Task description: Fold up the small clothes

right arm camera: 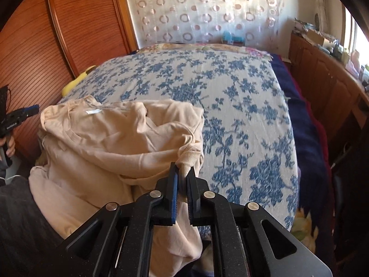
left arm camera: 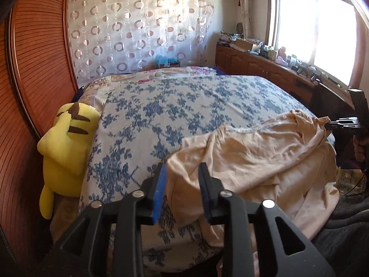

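The right claw [right arm camera: 182, 180] had its jaws pinched nearly closed on a corner of the cream shirt [right arm camera: 120, 143], which sprawled crumpled to its left across the near edge of the bed [right arm camera: 242, 97]. The shirt's collar pointed away toward the headboard end. The left claw [left arm camera: 183, 180] stood wide open, straddling a fold without gripping it.

- The garment [left arm camera: 253, 152] is plain pale beige, with a small white label [right arm camera: 92, 111] near its neckline.
- The bedspread [left arm camera: 184, 101] is off-white with a blue floral print.
- The plush toy [left arm camera: 66, 147] is bright yellow with dark brown marks.
- The left gripper [left arm camera: 182, 189] and the right gripper [right arm camera: 182, 189] are black, with blue pads [left arm camera: 159, 198] inside the fingers.
- The curtain [left arm camera: 138, 27] is sheer white with brownish rings and dots.
- The wardrobe door [left arm camera: 39, 69] is reddish-brown wood with fine horizontal lines.
- The blanket [right arm camera: 306, 138] at the bed's edge is dark navy.
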Motion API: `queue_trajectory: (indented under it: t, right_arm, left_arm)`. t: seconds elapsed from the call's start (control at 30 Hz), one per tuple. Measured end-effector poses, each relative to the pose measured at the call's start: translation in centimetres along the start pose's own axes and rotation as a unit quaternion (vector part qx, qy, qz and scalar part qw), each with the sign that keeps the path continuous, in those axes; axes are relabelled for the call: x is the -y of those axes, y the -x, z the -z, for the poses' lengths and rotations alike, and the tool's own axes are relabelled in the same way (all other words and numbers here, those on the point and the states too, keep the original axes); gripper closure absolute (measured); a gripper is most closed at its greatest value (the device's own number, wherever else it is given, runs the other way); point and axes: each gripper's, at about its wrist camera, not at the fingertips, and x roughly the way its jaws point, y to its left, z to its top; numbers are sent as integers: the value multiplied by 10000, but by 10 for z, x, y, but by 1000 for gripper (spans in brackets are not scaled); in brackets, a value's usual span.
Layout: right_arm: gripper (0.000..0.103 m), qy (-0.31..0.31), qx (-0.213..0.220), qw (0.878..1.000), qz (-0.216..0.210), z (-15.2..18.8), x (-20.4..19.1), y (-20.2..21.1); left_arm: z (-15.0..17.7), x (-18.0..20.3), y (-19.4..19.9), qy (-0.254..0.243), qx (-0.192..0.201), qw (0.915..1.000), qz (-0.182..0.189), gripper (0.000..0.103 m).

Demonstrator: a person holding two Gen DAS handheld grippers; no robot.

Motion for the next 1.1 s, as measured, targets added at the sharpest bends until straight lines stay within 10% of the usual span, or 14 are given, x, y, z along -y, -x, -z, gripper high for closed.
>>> queue_trajectory:
  t: [0.13,0.6,0.8,0.93,1.1]
  right_arm:
    - [55,94,308,9994,100,-16,-1,13]
    - [56,414,123,9982,-405,-69,-34,-54]
    - [68,522,-111,9970,-567,-71,-49,-80]
    - [96,655,-213,9962,-529,-69,-56,-88]
    - [100,779,-101,9946,-682,-61,-67,-74]
  left_arm:
    - [-10,1,-11,-3,12,10000,99,69]
    - [-42,36,-73,-618,-517,9962,339,52]
    - [-50,38,-100,-383,-748,9956,405,52]
    - [-55,41,-114,-267,-848,9941,620,52]
    - [-56,47,-121,-239,-889,9921,850,52]
